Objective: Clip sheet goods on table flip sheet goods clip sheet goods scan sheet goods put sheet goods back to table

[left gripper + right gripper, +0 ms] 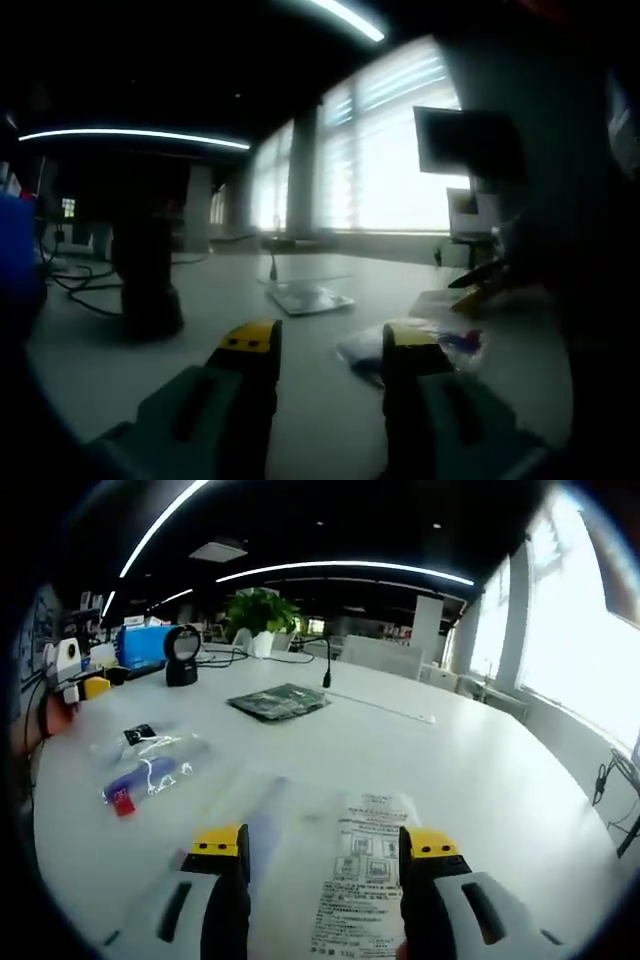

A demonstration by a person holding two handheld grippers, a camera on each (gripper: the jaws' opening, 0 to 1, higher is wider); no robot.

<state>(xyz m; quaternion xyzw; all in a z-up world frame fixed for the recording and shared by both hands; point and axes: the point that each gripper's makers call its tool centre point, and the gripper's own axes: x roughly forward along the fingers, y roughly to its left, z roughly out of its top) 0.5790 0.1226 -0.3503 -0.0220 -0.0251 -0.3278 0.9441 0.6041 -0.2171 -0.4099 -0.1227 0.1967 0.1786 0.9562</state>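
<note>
In the right gripper view a clear flat bag with a printed white label [365, 870] lies on the white table [470, 770], between the jaws of my right gripper [325, 845]. Those jaws stand wide apart, so it is open. A small clear bag with a blue and red item [148, 772] lies to the left, and a dark green flat packet [280, 702] farther back. My left gripper [328, 345] is open above the table with nothing between its jaws. Just past its right jaw lies the small clear bag [425, 350], with the flat packet [310, 297] beyond.
A black scanner on a stand [182, 640] is at the back left, near a blue box [145, 645], cables and a potted plant [262, 610]. The scanner [145, 280] looms dark on the left. The other gripper's yellow tip [478, 290] shows at right under a monitor [465, 140].
</note>
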